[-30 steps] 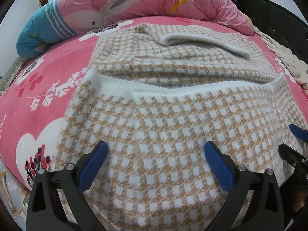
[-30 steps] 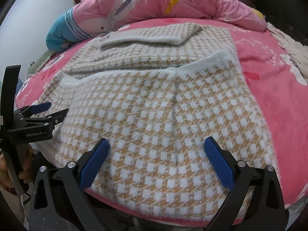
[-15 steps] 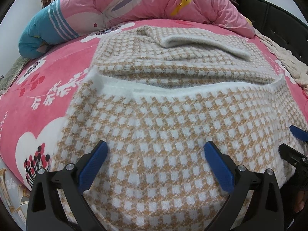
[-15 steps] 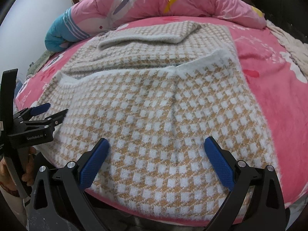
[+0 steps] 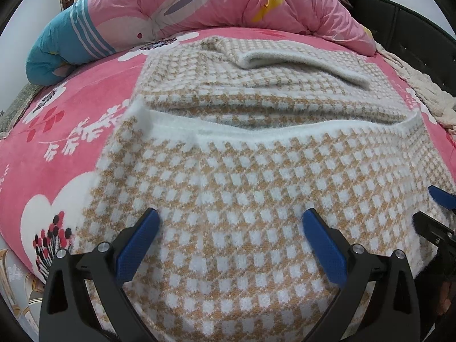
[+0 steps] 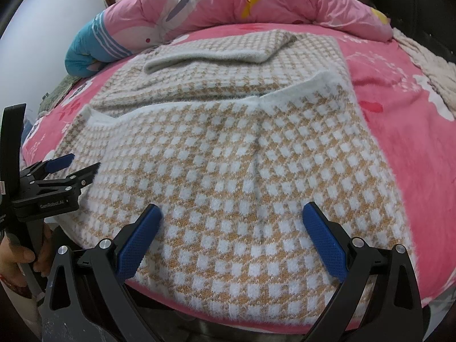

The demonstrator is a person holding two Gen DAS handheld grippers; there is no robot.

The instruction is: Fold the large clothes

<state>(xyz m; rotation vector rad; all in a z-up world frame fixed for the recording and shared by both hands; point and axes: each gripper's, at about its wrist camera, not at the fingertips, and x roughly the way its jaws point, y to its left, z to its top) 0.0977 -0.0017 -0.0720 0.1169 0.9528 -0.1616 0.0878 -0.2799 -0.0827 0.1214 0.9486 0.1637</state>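
A tan-and-white checked knit garment lies spread on the pink bed, its near half folded up over the far half, with a white hem edge running across. A folded sleeve rests on the far part. My left gripper hovers open over the near part of the garment with nothing between its fingers. My right gripper is open above the near edge, also empty. The left gripper shows at the left edge of the right wrist view, and the right gripper's tips at the right of the left wrist view.
A pink and blue quilt is bunched along the far side of the pink floral bed cover. A cream blanket lies at the far right by a dark headboard. A person's hand holds the left gripper's handle.
Both cameras have drifted slightly; the garment lies as before, and both grippers stay open.
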